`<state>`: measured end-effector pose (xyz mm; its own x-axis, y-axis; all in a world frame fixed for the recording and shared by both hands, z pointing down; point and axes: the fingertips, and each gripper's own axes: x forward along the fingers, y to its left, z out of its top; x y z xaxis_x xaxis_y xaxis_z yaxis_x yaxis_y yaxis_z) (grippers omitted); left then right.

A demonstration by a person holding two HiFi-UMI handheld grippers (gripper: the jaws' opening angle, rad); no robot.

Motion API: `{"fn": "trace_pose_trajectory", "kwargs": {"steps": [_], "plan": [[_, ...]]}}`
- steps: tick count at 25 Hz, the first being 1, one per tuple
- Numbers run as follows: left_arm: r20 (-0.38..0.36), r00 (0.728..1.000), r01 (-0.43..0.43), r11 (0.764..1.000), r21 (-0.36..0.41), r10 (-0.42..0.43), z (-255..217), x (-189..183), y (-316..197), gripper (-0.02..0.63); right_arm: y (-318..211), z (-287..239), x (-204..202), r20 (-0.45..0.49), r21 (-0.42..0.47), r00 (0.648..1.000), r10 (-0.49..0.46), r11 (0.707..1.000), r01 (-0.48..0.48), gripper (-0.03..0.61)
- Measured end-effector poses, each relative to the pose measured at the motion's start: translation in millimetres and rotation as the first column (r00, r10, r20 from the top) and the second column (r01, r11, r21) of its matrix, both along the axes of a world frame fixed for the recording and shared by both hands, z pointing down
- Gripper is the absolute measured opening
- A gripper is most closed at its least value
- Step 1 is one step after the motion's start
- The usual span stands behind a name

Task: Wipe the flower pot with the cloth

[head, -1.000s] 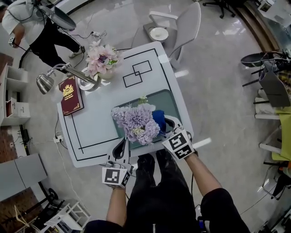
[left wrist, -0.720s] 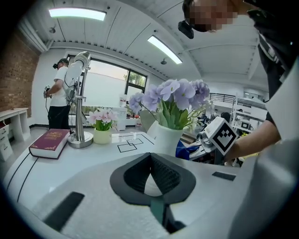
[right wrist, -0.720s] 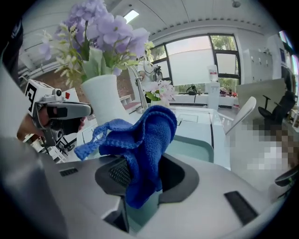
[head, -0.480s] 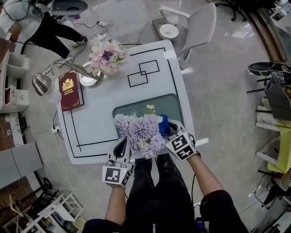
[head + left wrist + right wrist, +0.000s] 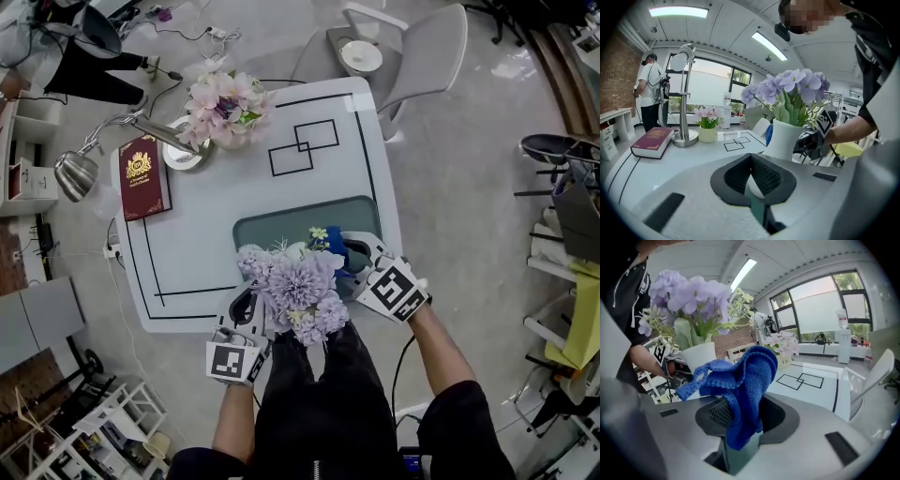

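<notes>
Beside pot (image 5: 700, 358), right tool (image 5: 740, 439) with cloth (image 5: 743, 380)

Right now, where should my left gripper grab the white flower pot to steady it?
Take the white pot by its smooth body below the rim, coming in level from your left with the left gripper. The purple flowers spread over the top, and the right gripper with the blue cloth is at its right side.
</notes>
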<state>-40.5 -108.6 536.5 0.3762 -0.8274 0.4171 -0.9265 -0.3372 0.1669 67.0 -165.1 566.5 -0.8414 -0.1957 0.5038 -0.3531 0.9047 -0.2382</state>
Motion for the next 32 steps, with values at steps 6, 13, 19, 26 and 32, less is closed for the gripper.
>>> {"fn": "trace_pose_trajectory", "kwargs": {"steps": [6,13,19,26,32], "plan": [[0.025,0.999,0.038,0.999,-0.03,-0.037,2,-15,0,0.005,-7,32,-2,-0.05,-0.027,0.999,0.009,1.0,-0.011,0.127],[0.018,1.0,0.019,1.0,-0.011,-0.018,2,-19,9,0.006,-7,51,8,-0.125,-0.015,0.985,0.118,0.993,-0.121,0.127],[0.012,1.0,-0.014,1.0,0.023,0.014,-15,-17,22,0.006,-6,29,44,-0.138,0.012,0.903,0.406,0.913,-0.408,0.127],[-0.032,0.991,-0.129,0.985,0.114,0.134,-37,-14,52,0.006,43,-21,76,-0.077,0.006,0.698,0.712,0.7,-0.714,0.127],[-0.066,0.977,-0.193,0.974,0.117,0.202,-55,-15,84,0.005,118,-52,51,-0.063,0.018,0.677,0.733,0.679,-0.734,0.127]]}}
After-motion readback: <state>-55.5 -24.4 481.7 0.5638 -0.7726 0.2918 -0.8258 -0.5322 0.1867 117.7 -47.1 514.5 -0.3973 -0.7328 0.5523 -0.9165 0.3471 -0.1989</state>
